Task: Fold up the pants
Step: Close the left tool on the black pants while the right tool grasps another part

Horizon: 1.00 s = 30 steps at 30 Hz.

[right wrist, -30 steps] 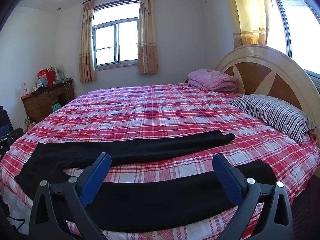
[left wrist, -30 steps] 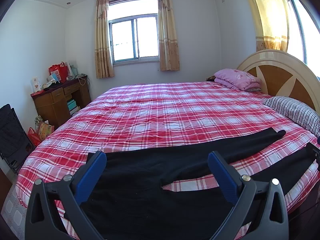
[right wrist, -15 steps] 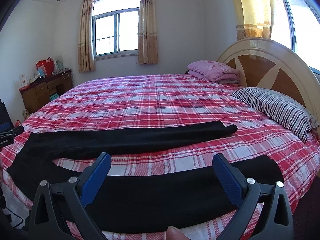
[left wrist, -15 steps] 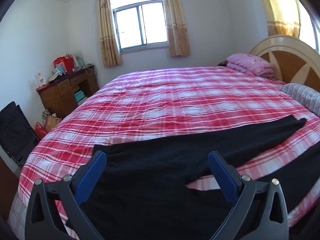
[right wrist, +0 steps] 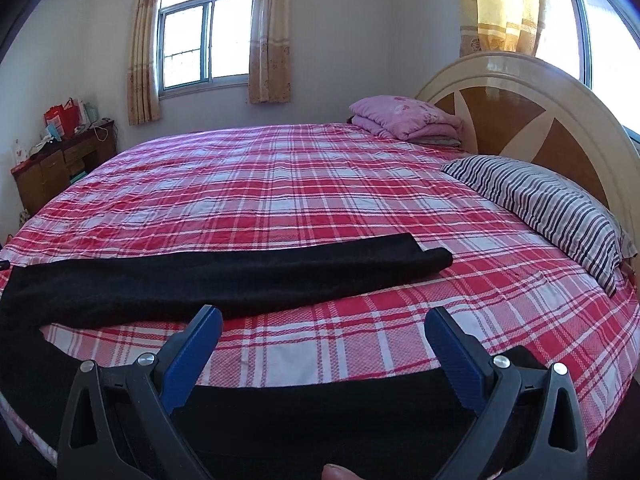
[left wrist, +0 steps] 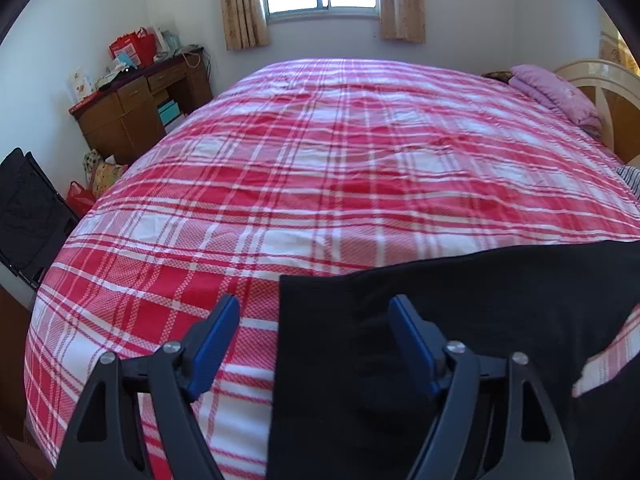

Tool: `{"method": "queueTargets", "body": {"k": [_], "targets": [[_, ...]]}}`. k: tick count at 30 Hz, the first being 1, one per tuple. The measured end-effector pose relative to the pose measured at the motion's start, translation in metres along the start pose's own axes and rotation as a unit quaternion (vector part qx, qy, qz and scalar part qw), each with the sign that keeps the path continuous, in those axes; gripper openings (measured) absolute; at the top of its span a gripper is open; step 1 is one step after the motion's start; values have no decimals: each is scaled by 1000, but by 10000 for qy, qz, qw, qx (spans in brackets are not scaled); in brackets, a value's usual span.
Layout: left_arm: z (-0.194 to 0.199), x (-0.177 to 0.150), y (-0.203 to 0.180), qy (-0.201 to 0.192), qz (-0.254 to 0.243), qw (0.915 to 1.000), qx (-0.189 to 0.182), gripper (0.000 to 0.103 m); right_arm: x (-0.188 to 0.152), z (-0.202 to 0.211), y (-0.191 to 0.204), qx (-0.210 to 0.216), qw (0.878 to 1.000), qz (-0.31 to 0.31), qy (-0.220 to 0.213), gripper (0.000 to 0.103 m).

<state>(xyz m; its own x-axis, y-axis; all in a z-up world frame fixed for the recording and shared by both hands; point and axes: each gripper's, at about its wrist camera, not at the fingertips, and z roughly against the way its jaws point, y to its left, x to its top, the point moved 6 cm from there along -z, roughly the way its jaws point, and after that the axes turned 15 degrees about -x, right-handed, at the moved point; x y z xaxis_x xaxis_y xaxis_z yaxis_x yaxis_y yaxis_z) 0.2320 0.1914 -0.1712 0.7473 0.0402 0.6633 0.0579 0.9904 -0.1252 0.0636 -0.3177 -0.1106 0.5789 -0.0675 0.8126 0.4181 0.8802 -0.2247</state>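
Black pants (left wrist: 460,320) lie flat on a round bed with a red plaid cover (left wrist: 360,168). My left gripper (left wrist: 314,314) hovers over the waist corner of the pants. Its jaws are closing, with the waistband edge between the blue pads, which do not press on it. In the right wrist view, the far leg (right wrist: 240,276) stretches across the bed and the near leg (right wrist: 320,420) lies under my right gripper (right wrist: 322,328). That gripper is open, above the plaid strip between the two legs.
A striped pillow (right wrist: 548,208) and a folded pink blanket (right wrist: 404,120) lie by the headboard (right wrist: 520,100). A wooden desk (left wrist: 132,108) with clutter stands at the left wall, with bags and a black folding chair (left wrist: 28,216) beside it. A fingertip (right wrist: 340,472) shows at the bottom.
The left gripper moved left and down to the waist corner, tilted steeper, and its jaws narrowed. The right gripper moved forward and lower over the near leg.
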Motion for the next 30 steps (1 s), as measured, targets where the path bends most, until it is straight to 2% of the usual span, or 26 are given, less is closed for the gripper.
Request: {"method": "queueTargets", "body": {"k": [4,9,11,12,13,14,16,17,19,21,26,30], "targets": [[-25,-1,11,236,137,9994,-205,65,9,-19,-1,-123,9996,211,107,102],[-45,2,20,469,246,9978,-400,65,19,-40,-3,-133,9994,237,226,102],[-60,-3,25,711,308,9960,-455,65,24,-50,-6,-146,9993,210,260,100],[-61,-5,24,701,257,9961,-471,65,26,-55,-9,-168,9993,205,263,94],[-60,-5,24,669,219,9961,-523,64,30,-62,-12,-195,9991,217,297,83],[-58,-4,25,672,226,9957,-594,63,33,-67,-15,-203,9989,218,362,79],[-56,-2,27,734,349,9941,-720,56,40,-83,-25,-192,9982,107,550,73],[-53,-1,26,748,339,9929,-863,46,43,-89,-31,-204,9979,38,611,73],[-54,3,23,811,359,9909,-1012,34,53,-104,-45,-309,9971,-98,690,73],[-52,2,17,858,355,9880,-1237,16,62,-118,-59,-408,9961,-214,756,73],[-55,6,17,906,489,9872,-1219,16,76,-169,-86,-463,9917,-403,1127,73],[-58,5,20,913,621,9858,-1267,16,75,-212,-82,-192,9855,-376,1643,73]]}}
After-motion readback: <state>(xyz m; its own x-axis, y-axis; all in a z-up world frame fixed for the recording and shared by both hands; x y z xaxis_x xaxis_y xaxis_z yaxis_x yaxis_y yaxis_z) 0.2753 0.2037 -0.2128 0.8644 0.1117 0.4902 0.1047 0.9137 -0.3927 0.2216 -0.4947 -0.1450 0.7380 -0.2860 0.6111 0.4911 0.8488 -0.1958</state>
